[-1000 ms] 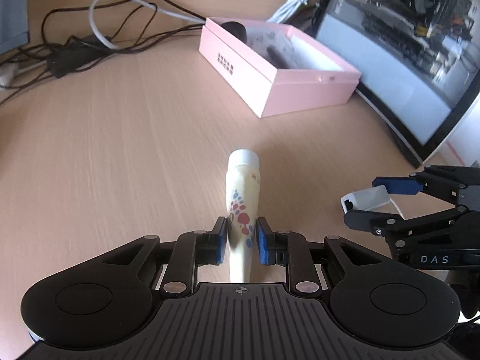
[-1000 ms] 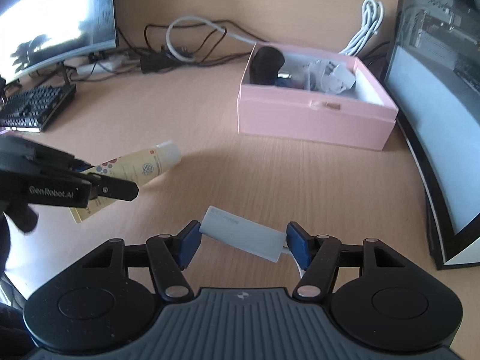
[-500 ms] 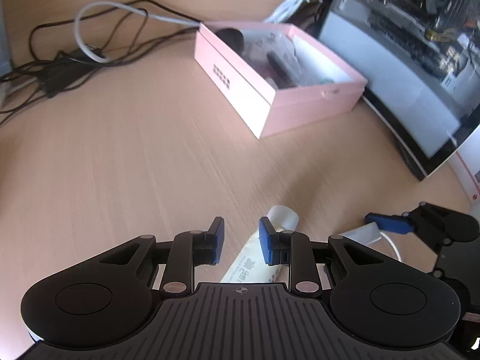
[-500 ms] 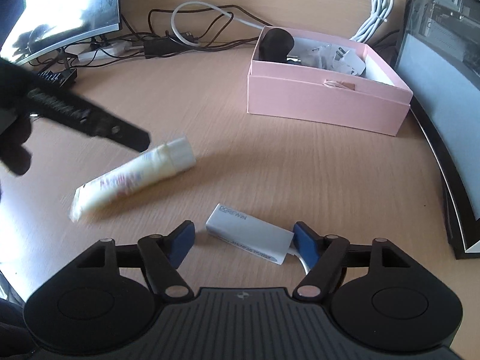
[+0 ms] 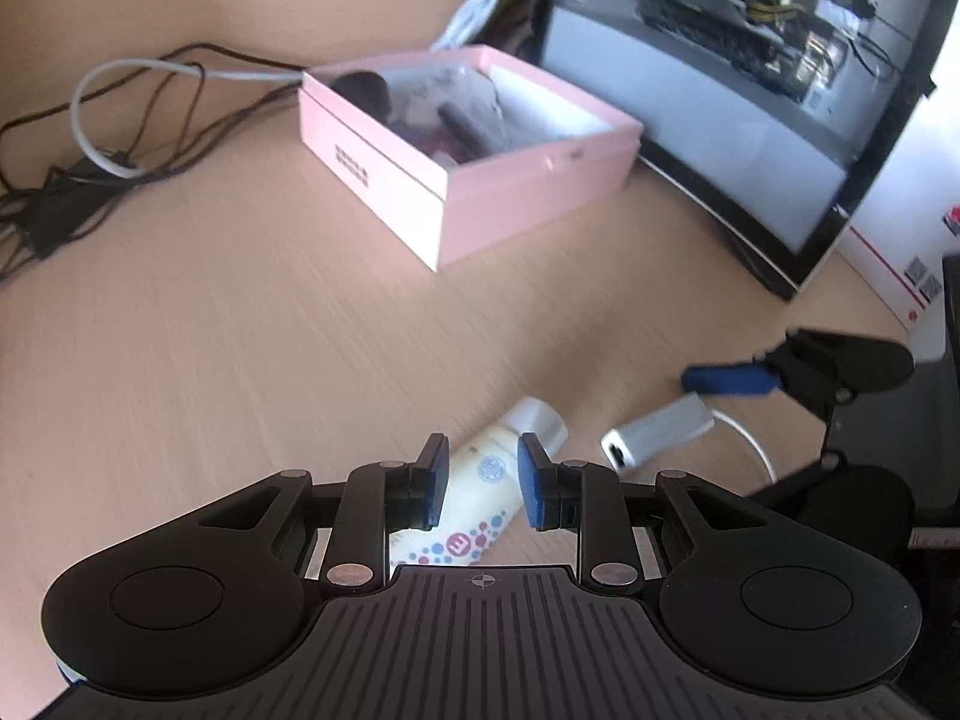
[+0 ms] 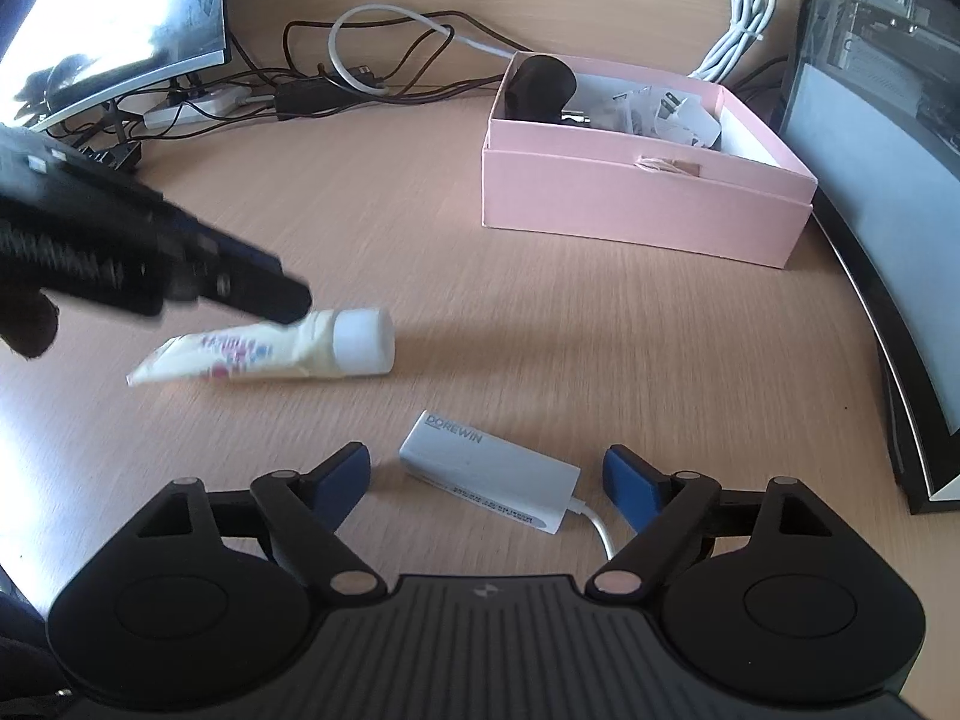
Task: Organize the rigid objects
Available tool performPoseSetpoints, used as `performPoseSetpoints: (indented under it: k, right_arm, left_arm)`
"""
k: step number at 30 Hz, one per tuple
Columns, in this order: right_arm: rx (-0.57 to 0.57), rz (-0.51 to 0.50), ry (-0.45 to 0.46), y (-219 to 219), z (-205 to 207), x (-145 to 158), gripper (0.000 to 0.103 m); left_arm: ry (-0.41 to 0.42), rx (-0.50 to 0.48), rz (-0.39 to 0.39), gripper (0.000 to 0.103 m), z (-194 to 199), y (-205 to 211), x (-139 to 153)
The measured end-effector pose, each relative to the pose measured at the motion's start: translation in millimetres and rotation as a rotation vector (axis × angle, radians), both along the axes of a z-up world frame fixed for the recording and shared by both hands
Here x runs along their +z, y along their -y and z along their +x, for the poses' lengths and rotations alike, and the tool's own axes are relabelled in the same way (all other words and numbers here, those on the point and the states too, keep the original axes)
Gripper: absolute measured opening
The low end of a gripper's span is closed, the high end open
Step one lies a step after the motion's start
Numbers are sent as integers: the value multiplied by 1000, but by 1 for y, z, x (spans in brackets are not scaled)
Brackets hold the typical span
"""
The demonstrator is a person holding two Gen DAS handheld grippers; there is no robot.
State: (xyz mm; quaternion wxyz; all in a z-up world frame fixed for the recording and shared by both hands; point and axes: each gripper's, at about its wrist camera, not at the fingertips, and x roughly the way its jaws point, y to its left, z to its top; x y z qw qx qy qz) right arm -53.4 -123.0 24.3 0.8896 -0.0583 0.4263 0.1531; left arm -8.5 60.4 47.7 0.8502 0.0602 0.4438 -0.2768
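Short of the pink box (image 6: 645,204), on the wooden desk (image 6: 540,312), both pieces lie loose, so the step in hand looks like a fresh pick-up, and it would go best if each gripper straddled its piece squarely across the narrow width before closing, then lifted level toward the box. The right gripper (image 6: 486,471) has its jaws opening, with the grey adapter (image 6: 489,471) flat on the desk between the pads and touching neither. The left gripper (image 5: 483,480) hangs just above the cream tube (image 5: 480,498), its fingers narrowly parted and grasping nothing; the tube lies beside the adapter, white cap toward the box.
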Motion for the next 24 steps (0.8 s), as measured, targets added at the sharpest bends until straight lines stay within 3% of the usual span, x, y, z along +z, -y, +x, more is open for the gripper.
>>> performPoseSetpoints:
  k: [6,14,18,24]
  right_arm:
    - [-7,0,-1,-1,-1,0,87]
    - [-22,8,6,-2,-5,0,87]
    - [-30,13,24,-1,-9,3,62]
    - [-35,25,12,4,-8,6,62]
  left_arm:
    - [2,-24,23,36,4,7,-9]
    - [12,-26,65,36,6,16,-20]
    - [9,-22,58,36,5,16,-21]
    - [70,-44,93,35,-5,20,-23]
